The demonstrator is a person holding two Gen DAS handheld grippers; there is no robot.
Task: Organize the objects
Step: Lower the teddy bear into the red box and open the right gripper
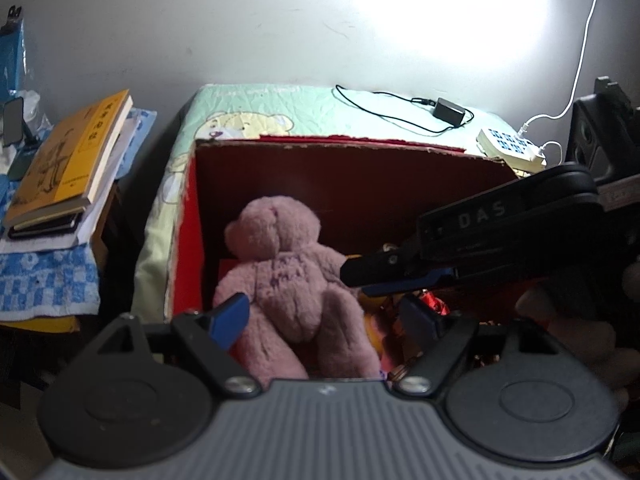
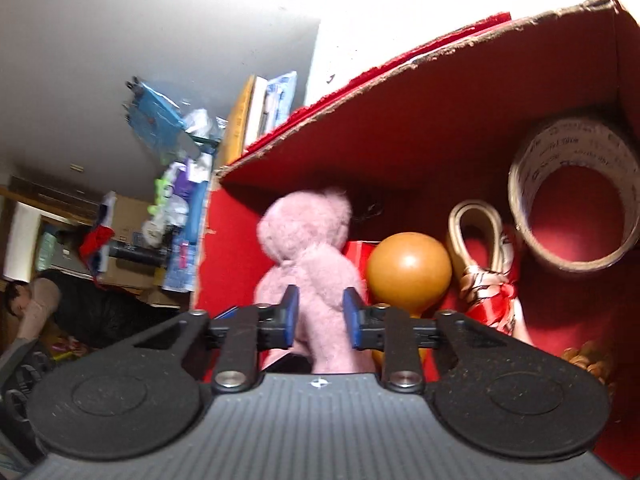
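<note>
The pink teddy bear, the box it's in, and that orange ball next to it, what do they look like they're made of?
Pink teddy bear: soft plush fabric, going by its fuzzy, matted pile.
Box: corrugated cardboard with a red surface; the torn top edge shows brown fibre.
Orange ball: smooth and semi-glossy with a highlight, probably plastic or polished wood; I cannot tell which.

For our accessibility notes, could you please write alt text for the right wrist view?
The right tongs grip a pink teddy bear inside a red cardboard box, beside an orange ball and a tape roll.
</note>
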